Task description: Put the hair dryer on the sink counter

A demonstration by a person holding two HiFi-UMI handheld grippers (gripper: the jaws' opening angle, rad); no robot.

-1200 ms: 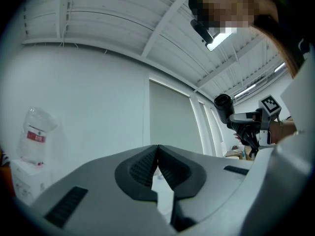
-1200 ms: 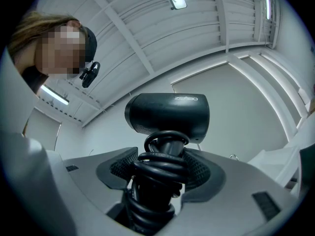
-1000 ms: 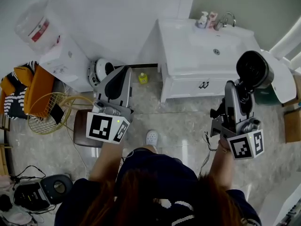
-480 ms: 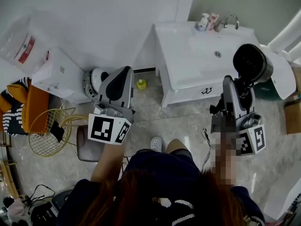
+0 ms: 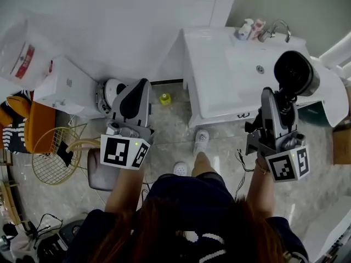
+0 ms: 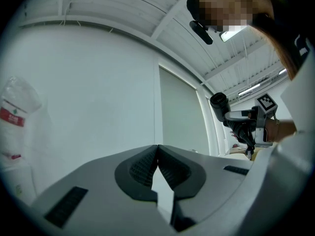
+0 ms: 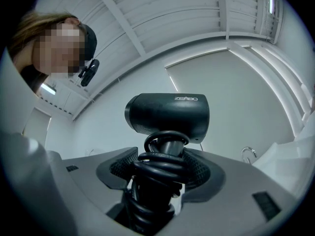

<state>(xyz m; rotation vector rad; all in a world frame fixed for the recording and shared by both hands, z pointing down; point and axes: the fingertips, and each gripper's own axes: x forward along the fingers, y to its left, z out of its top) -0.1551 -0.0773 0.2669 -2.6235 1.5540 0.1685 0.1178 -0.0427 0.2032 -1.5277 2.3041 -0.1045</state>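
Sink counter [image 5: 219, 75] nearer, hair dryer [image 5: 295, 74] clamped in right claw [image 7: 165, 171]

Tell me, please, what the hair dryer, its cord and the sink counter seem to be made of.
The hair dryer looks like moulded plastic, matt black with a soft sheen. Its cord is probably rubber or vinyl sheathed, glossy black in smooth coils. The sink counter seems glazed ceramic or a similar solid surface, white, smooth and evenly bright.

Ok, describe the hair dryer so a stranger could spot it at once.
Find the white sink counter at the head view's upper right. In front of its right end the right gripper grips the hair dryer by its cord-wrapped handle. It is the only black, round-barrelled thing against that white.
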